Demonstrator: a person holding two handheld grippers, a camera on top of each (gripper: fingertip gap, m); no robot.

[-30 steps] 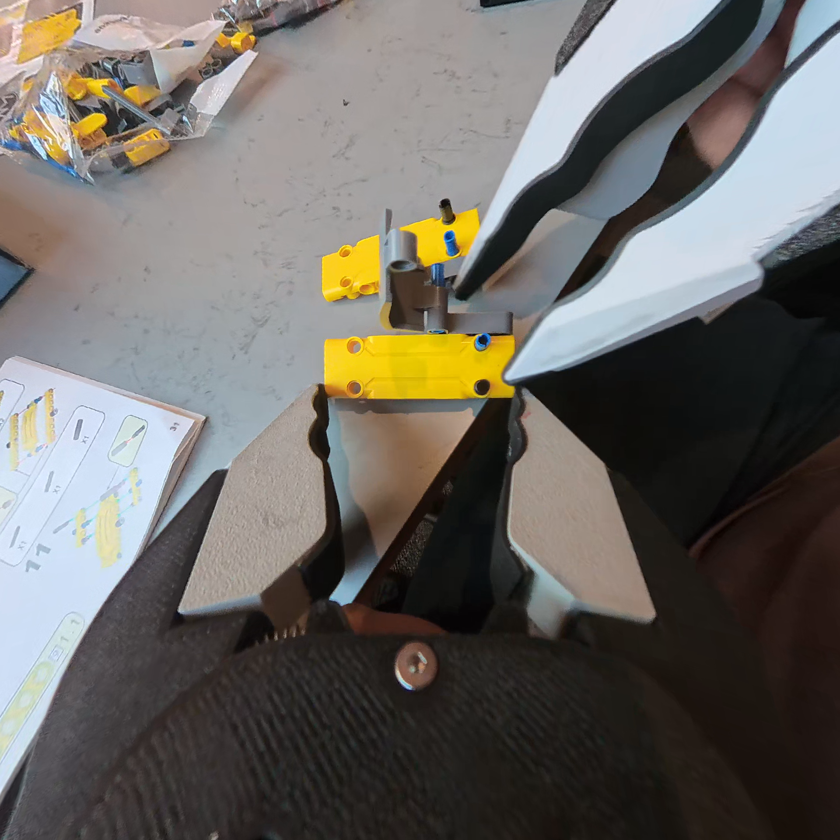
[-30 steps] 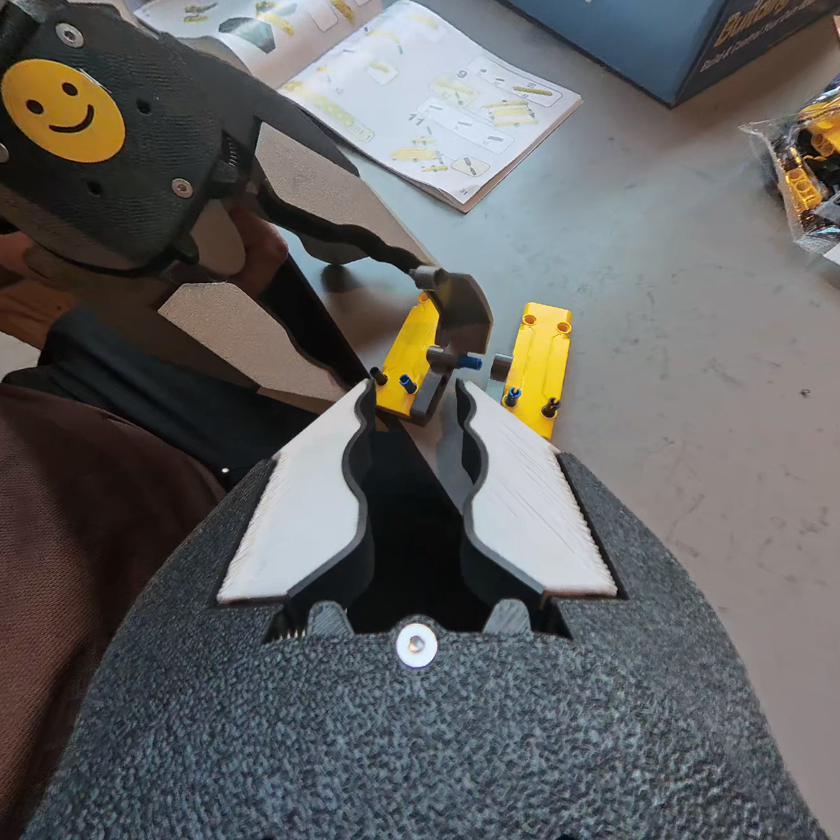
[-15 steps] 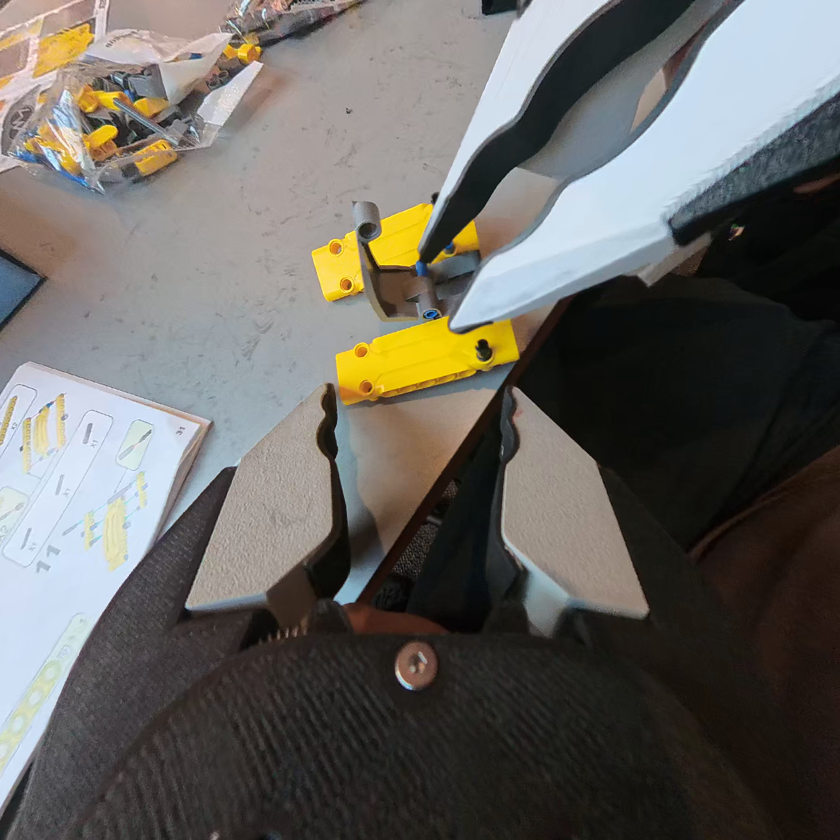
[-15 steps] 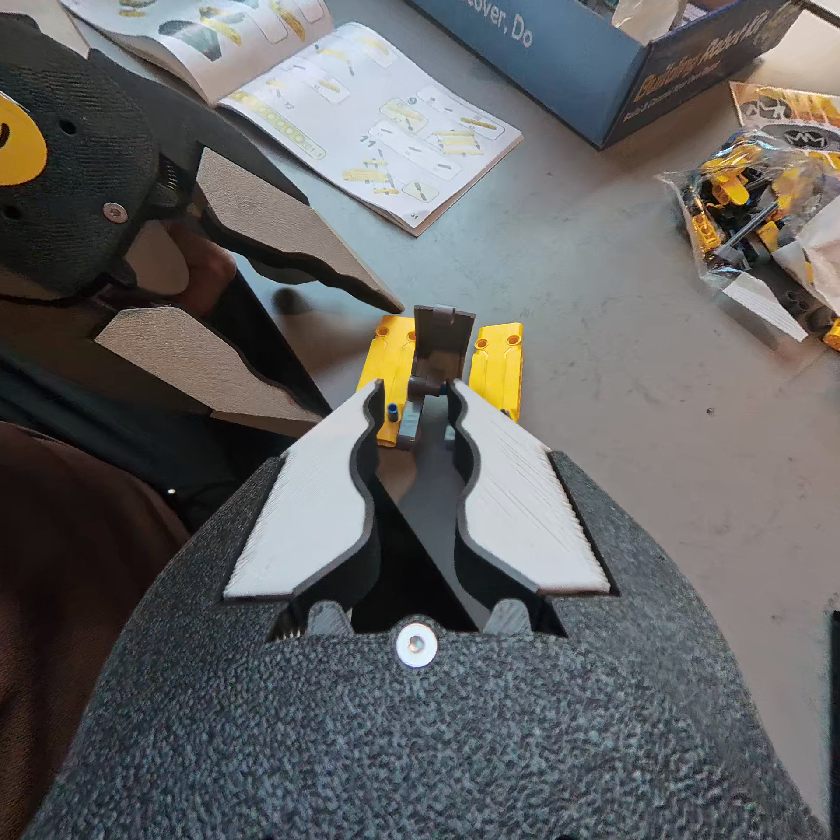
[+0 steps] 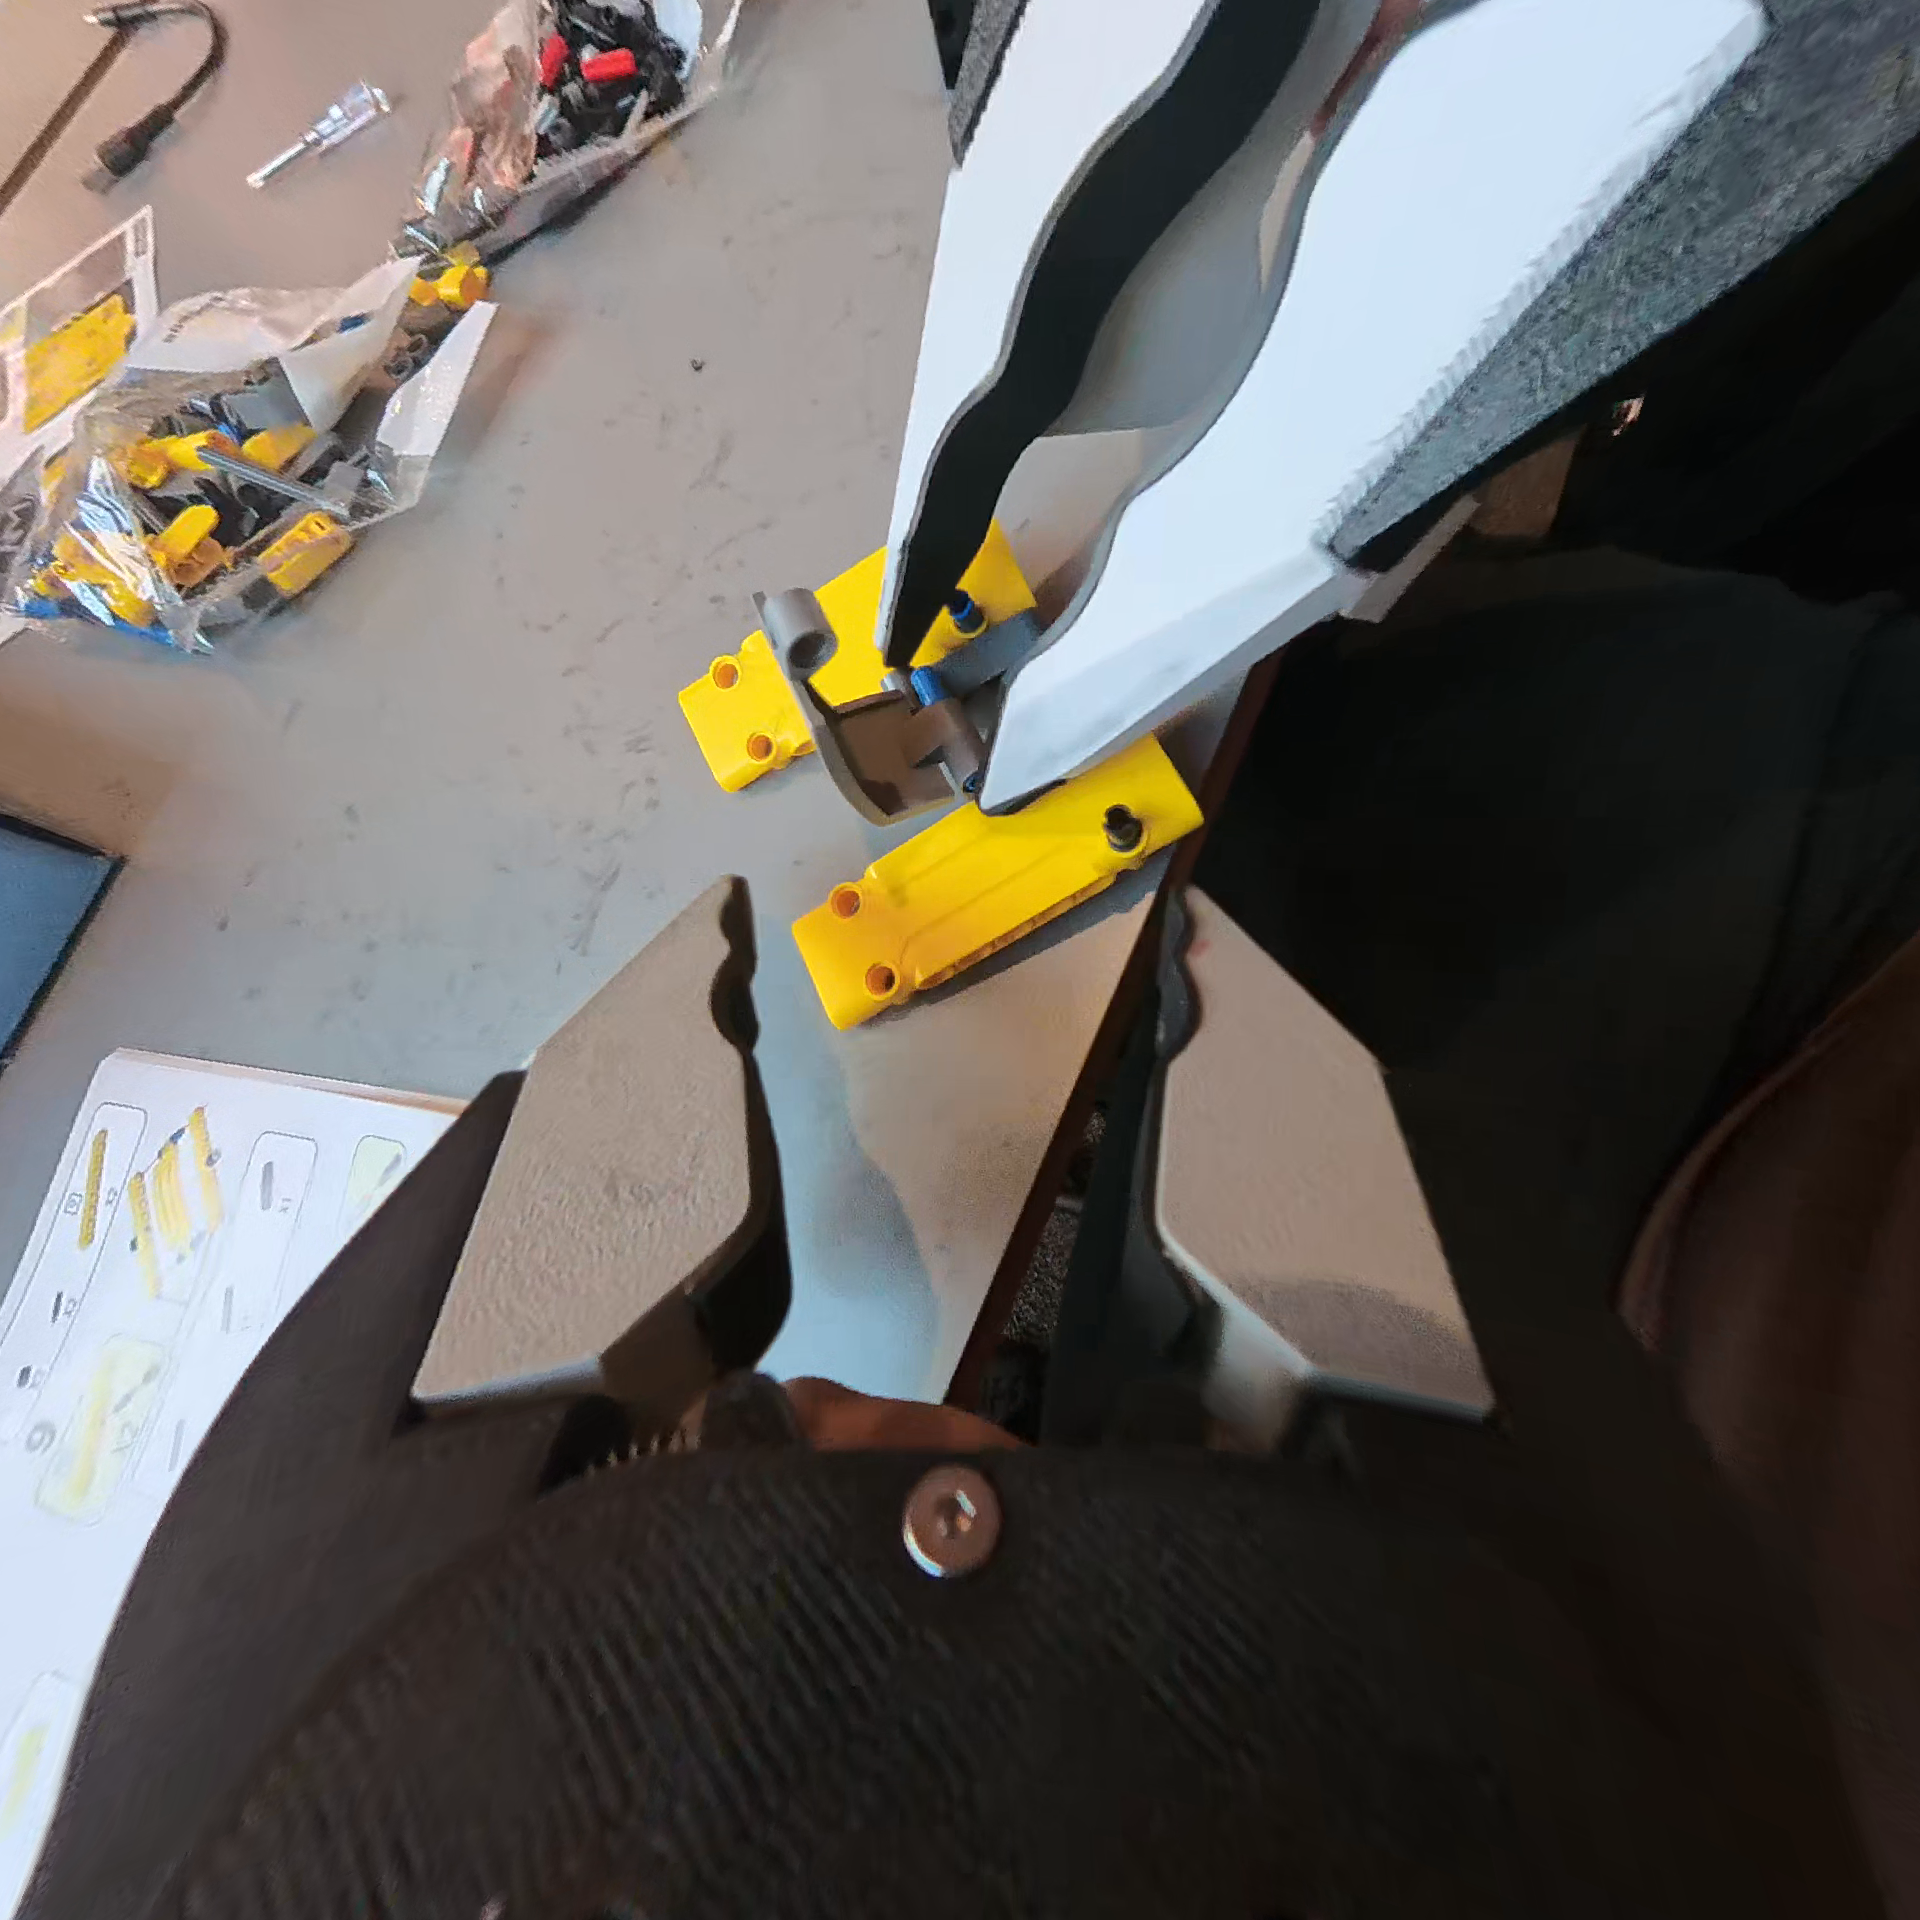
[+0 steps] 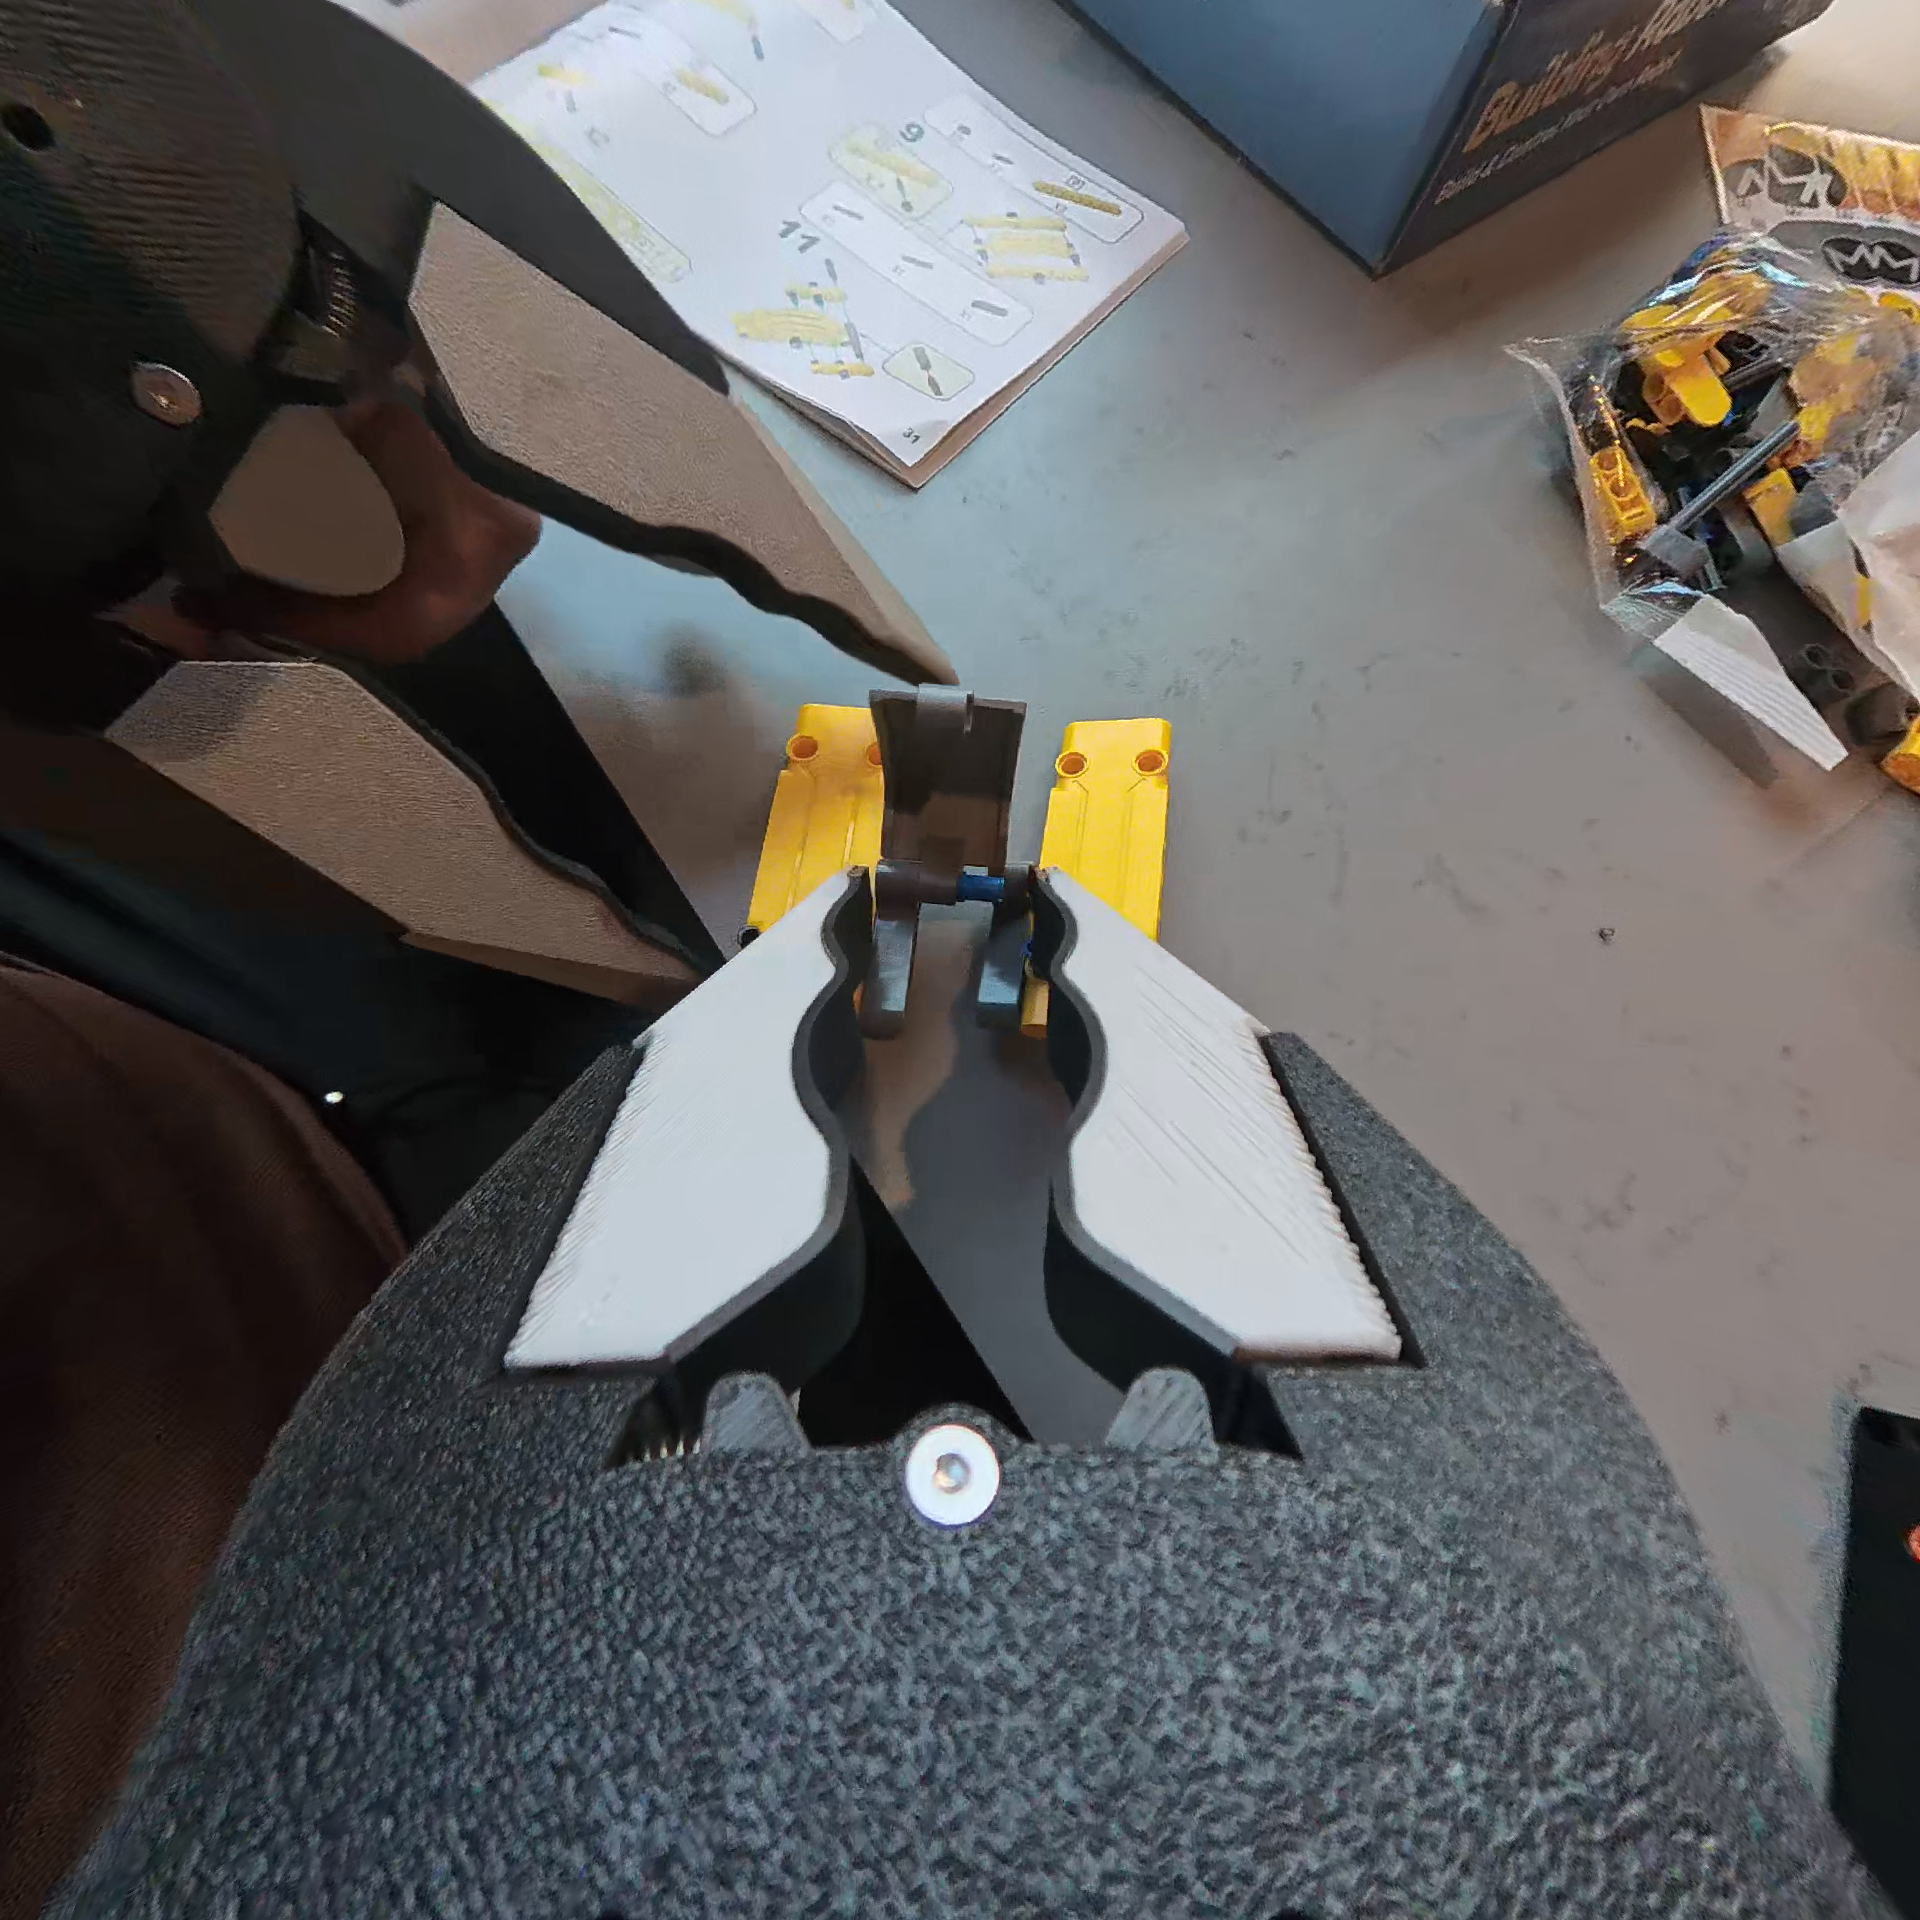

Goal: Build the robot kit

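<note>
The right gripper (image 6: pixel 948 883) pinched the grey hinged piece (image 6: pixel 945 790) between two yellow panels (image 6: pixel 1107 831) lying lengthwise ahead on the counter (image 6: pixel 1351 779), while the left gripper (image 5: pixel 951 935), fingers spread and empty, hovered just beside the nearer panel.

The grey table (image 6: pixel 1351 727) has a scuffed, speckled top, and near its front edge two yellow panels (image 6: pixel 1107 821) lie flat side by side with a small gap between them. An open instruction booklet (image 6: pixel 894 239) lies farther back beside a dark blue cardboard box (image 6: pixel 1403 114), and a clear plastic bag of yellow and black parts (image 6: pixel 1745 416) rests well apart from the panels. In the left wrist view a second bag with red and black parts (image 5: pixel 582 83), a small metal pin (image 5: pixel 312 135) and a black cable (image 5: pixel 135 94) lie at the far end of the table.
</note>
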